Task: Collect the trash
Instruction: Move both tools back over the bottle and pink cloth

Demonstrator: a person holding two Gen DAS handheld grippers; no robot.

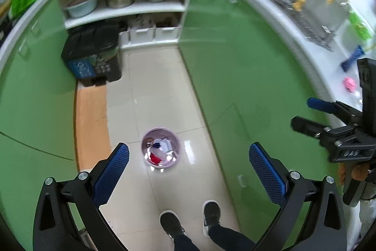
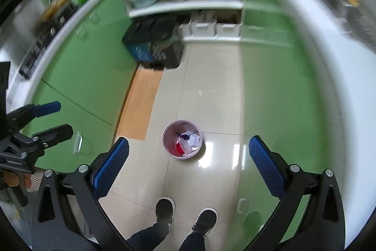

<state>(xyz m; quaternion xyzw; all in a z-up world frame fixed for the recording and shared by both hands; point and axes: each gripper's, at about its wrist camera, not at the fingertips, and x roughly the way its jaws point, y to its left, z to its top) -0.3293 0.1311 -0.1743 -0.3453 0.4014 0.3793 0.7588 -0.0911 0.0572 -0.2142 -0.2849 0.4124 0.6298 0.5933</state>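
The round pale-lilac plastic waste bin (image 1: 161,147) stands upright on the beige tiled floor (image 1: 164,91), mouth up, holding red and white scraps; left gripper (image 1: 189,171) and right gripper (image 2: 189,169) both gape empty above it

Trash basket on the kitchen floor
Right hand-held gripper (image 2: 188,152) gapes empty; pink wastebasket (image 2: 182,139) with scraps at centre, shoes (image 2: 165,207) at six o'clock.

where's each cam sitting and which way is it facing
Left wrist: on the left gripper, facing steeply down at the floor; shows its open fingers, the right gripper and the person's shoes.
Right wrist: on the right gripper, same downward aim; shows the left gripper.
Shared: the pink bin, green cabinets.
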